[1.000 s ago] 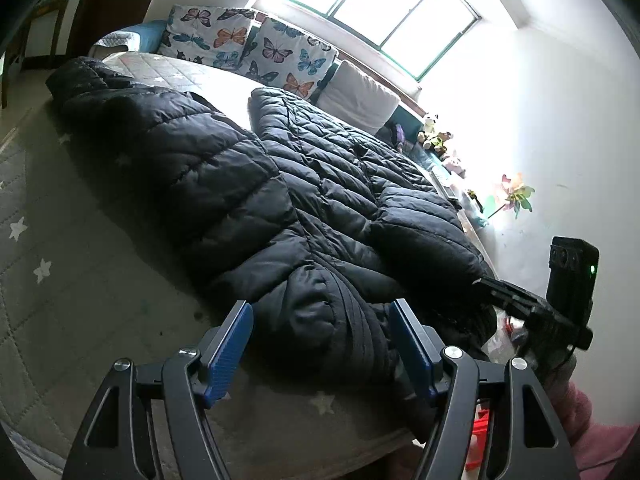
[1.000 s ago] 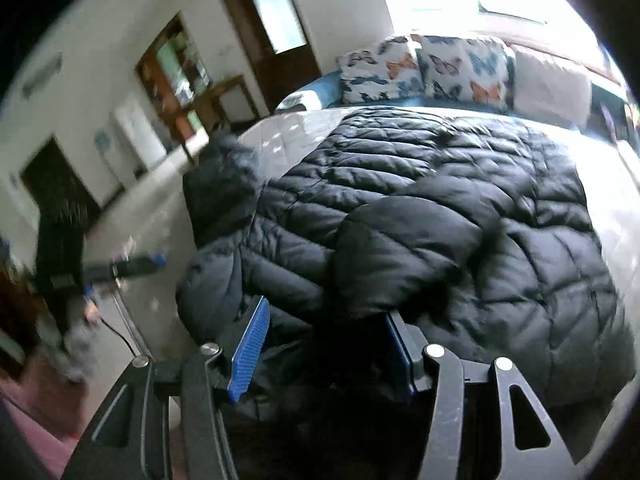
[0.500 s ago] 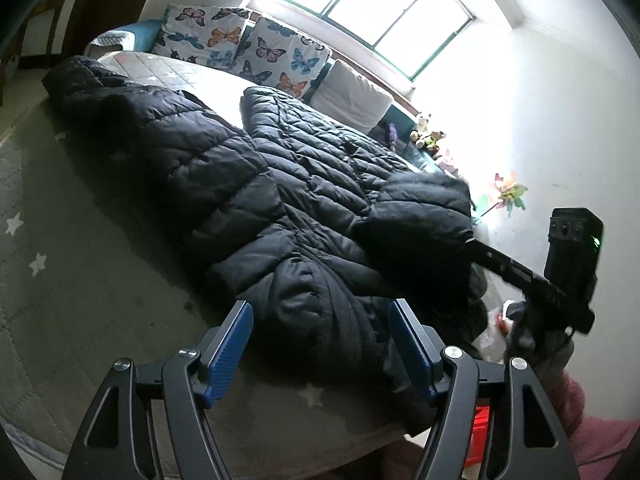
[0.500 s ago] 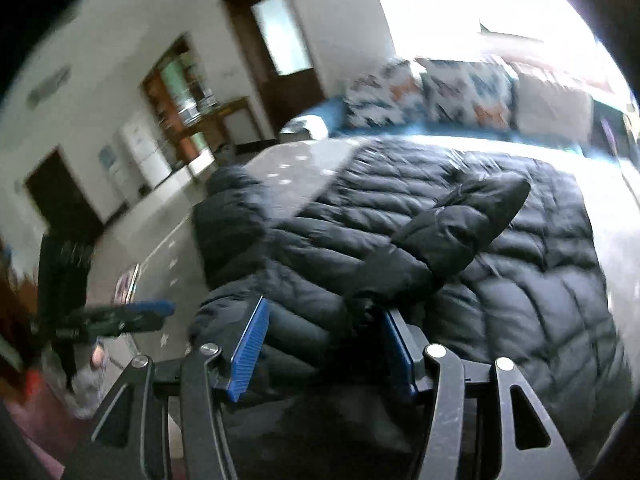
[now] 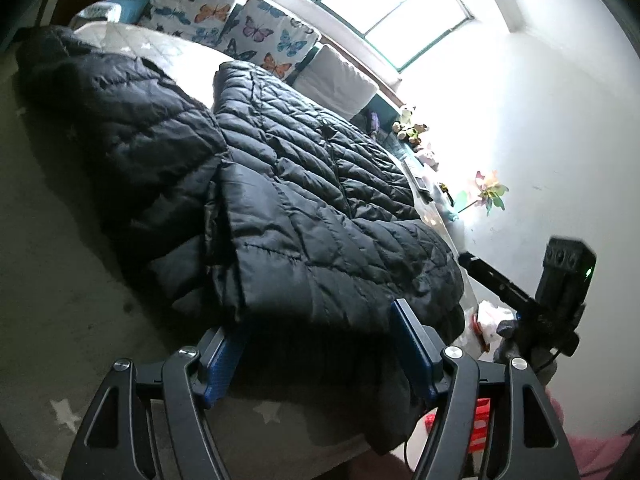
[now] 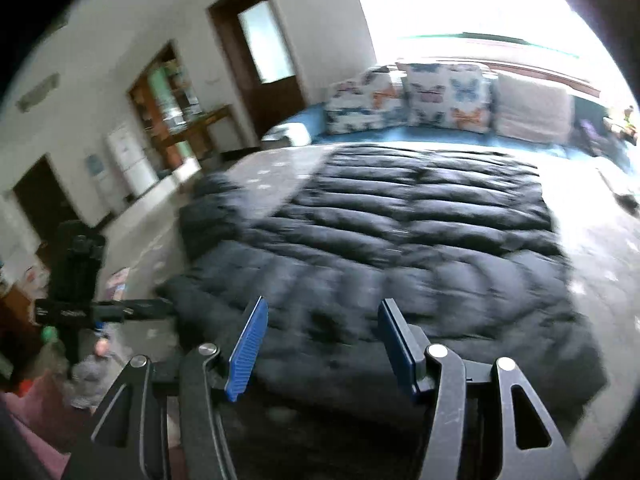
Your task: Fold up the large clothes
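A large black puffer jacket (image 5: pixel 320 208) lies spread over the bed, with a flat quilted panel on top and a sleeve stretched away at the far left. My left gripper (image 5: pixel 320 316) is open at the jacket's near hem. The hem droops between its blue pads and covers the tip of the left one. To its right, one finger (image 5: pixel 488 276) of the right gripper reaches the jacket's side edge. In the blurred right wrist view the jacket (image 6: pixel 420 248) lies flat beyond my right gripper (image 6: pixel 324 302), which is open with nothing pressed between its pads.
The jacket lies on a grey star-print bed cover (image 5: pixel 60 260). Butterfly pillows (image 5: pixel 256 32) and a white cushion (image 5: pixel 340 80) line the head end under the window. Soft toys (image 5: pixel 408 128) and a pinwheel (image 5: pixel 488 192) sit by the right wall. A person's pink sleeve (image 5: pixel 592 452) shows bottom right.
The sleeve raised between the right gripper's pads is gone from them. The jacket now lies flatter, and its near bulge has become a flat panel whose hem reaches my left fingers.
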